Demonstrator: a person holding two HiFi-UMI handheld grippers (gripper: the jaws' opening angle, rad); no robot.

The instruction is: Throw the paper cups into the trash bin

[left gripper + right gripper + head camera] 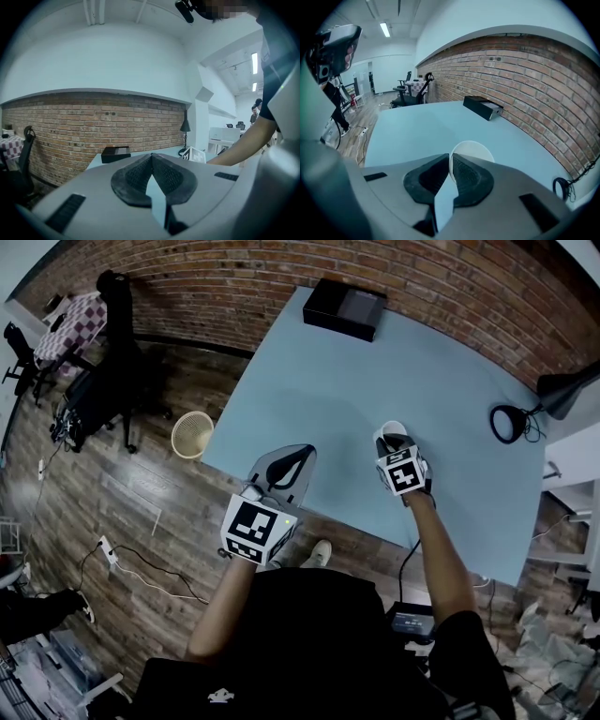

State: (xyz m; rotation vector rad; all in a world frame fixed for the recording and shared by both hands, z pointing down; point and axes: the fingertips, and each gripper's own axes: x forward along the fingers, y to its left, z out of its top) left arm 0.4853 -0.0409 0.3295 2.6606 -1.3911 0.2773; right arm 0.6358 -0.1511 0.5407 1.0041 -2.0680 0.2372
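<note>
- Noted bin (192,434) on the floor at far left, just off the desk (375,352) corner and well apart from the cup. Upright, mouth open upward. Contents too small to read.
- Found left claw (302,454) closed, pads (131,178) meeting at the tips with nothing between. Held over the near desk edge, pointing toward the brick wall.
- Found right claw (394,441) closed on the cup (394,428), one pad (471,177) inside the rim and the other outside, paper wall pinched between. Cup placed toward the near desk edge, right of the left claw.
- Judged as step in hand: grasp of the cup, made at the rim. Carry to the bin not yet begun.
- Judged as called for next: lift clear of the desk, swing left past the left claw and beyond the desk edge, halt above the bin mouth, then release. Gentle, steady grip advised, with thin paper liable to crush or slip from a rim pinch.
- Cannot tell whether standing on the desk or raised off it: cup base and most of its side hidden behind the right claw in both views.
- Seen no second cup anywhere on the desk. Only a black box (345,307) at the far edge and a lamp (511,423) at far right.
- Bin absent from both claw views, so no close look at its mouth. Near right desk corner partly masked by the arm.
</note>
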